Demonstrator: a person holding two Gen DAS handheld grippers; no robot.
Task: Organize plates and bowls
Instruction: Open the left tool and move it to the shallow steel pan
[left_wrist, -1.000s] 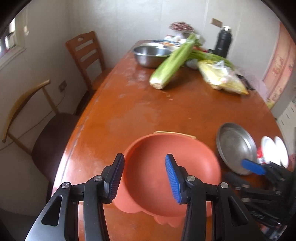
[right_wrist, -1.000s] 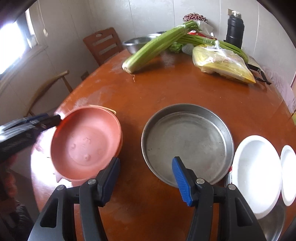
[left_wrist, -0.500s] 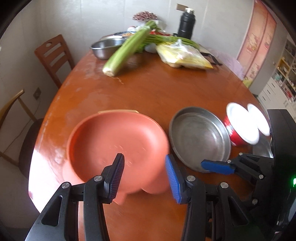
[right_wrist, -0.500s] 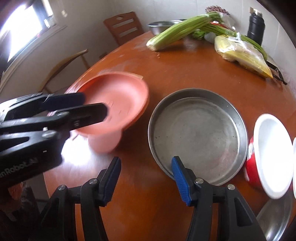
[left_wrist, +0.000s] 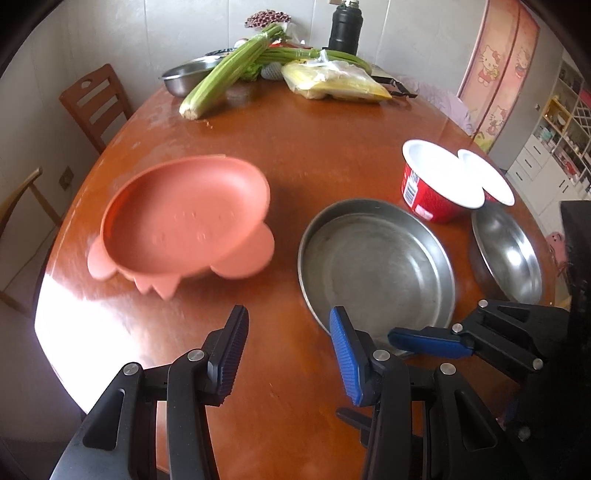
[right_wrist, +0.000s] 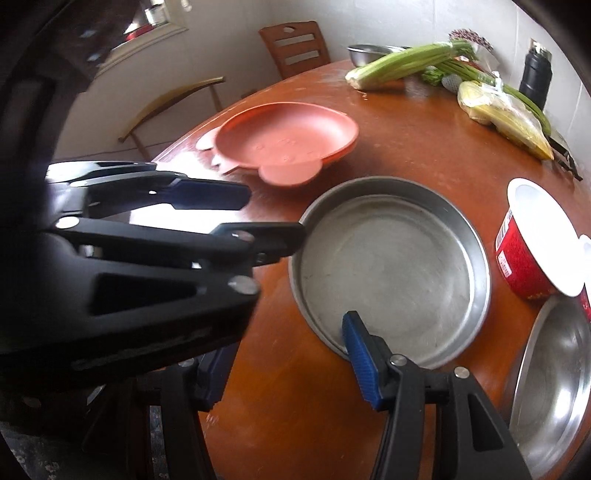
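Both grippers' jaws apart, empty; L gripper (left_wrist: 288, 350) near steel pan (left_wrist: 376, 266).

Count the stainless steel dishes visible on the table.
3: a round pan in front of the grippers, a plate at its right, a bowl by the celery. More may be hidden.
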